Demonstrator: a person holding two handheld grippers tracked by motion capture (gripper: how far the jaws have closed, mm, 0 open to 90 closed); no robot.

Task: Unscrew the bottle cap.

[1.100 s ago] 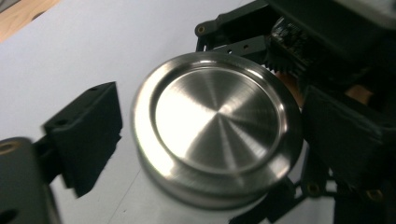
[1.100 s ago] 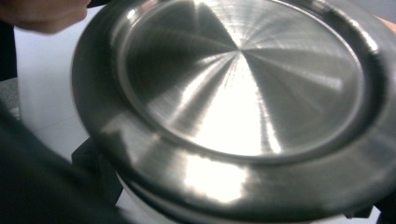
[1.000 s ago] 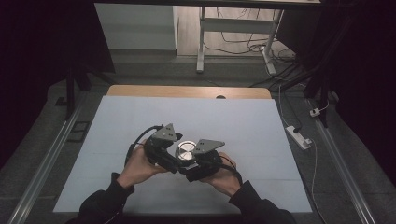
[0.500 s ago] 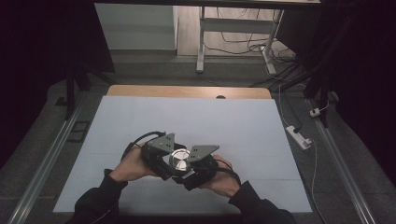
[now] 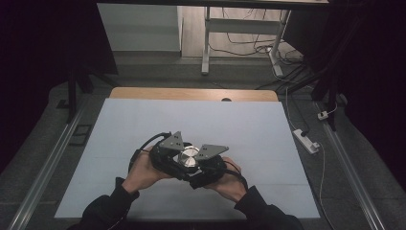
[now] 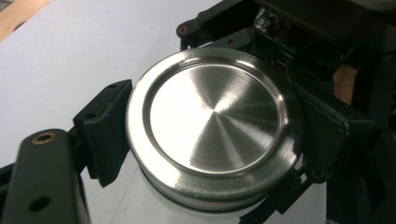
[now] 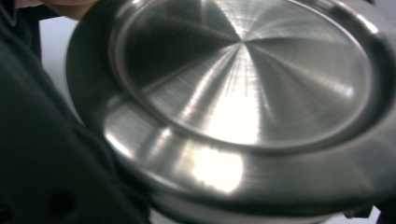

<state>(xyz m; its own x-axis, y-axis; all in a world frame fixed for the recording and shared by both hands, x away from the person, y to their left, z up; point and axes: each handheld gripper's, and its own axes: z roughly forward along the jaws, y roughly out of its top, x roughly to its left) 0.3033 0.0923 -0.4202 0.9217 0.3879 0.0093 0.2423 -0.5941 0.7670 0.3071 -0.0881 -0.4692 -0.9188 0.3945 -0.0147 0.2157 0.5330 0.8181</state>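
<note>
A round brushed-steel lid (image 5: 188,156) sits on a white container and is held between both grippers, low over the near middle of the pale table mat (image 5: 249,124). My left gripper (image 5: 179,160) comes in from the left. In the left gripper view its black pads (image 6: 105,133) press the rim of the lid (image 6: 215,121) on both sides. My right gripper (image 5: 197,165) comes in from the right. In the right gripper view the lid (image 7: 243,84) is very close, with a dark jaw against its lower left and white container wall just below.
A wooden strip (image 5: 191,93) edges the far side of the table. A white power strip (image 5: 306,140) and cables lie on the floor to the right. Metal rails (image 5: 48,163) run along both sides, and desk legs (image 5: 206,43) stand beyond.
Both hands and the held container have shifted slightly toward the near edge. The grey plates on the grippers have turned a little.
</note>
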